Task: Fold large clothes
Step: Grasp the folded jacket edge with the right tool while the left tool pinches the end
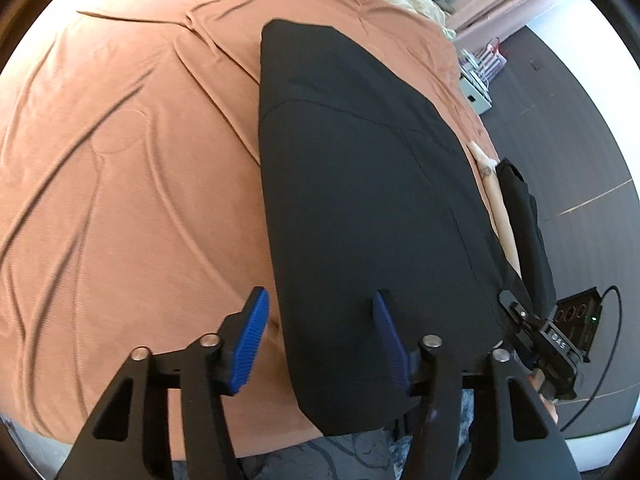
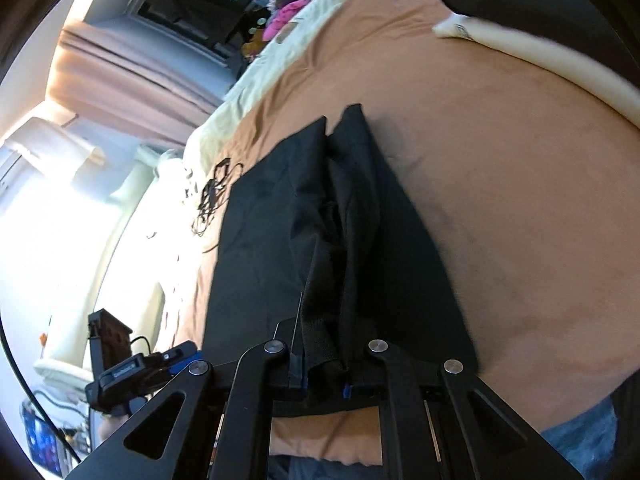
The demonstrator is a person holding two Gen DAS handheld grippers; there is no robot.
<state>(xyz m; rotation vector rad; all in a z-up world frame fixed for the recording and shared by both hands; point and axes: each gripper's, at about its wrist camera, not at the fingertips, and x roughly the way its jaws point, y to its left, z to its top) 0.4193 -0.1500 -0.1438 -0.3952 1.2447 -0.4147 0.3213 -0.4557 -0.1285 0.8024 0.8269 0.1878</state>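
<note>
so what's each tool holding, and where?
Right tool: shut on a bunched edge of the black fabric garment. Left tool: open, straddling the garment's near corner, holding nothing.

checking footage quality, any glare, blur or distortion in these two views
Left wrist view: even light, sharp, strong fisheye bulge in the orange bed cover and black garment. Right wrist view: window glare blows out the left side, and the forearm at upper right is slightly motion-blurred.

Dark floor, pink curtains, a bright window.
</note>
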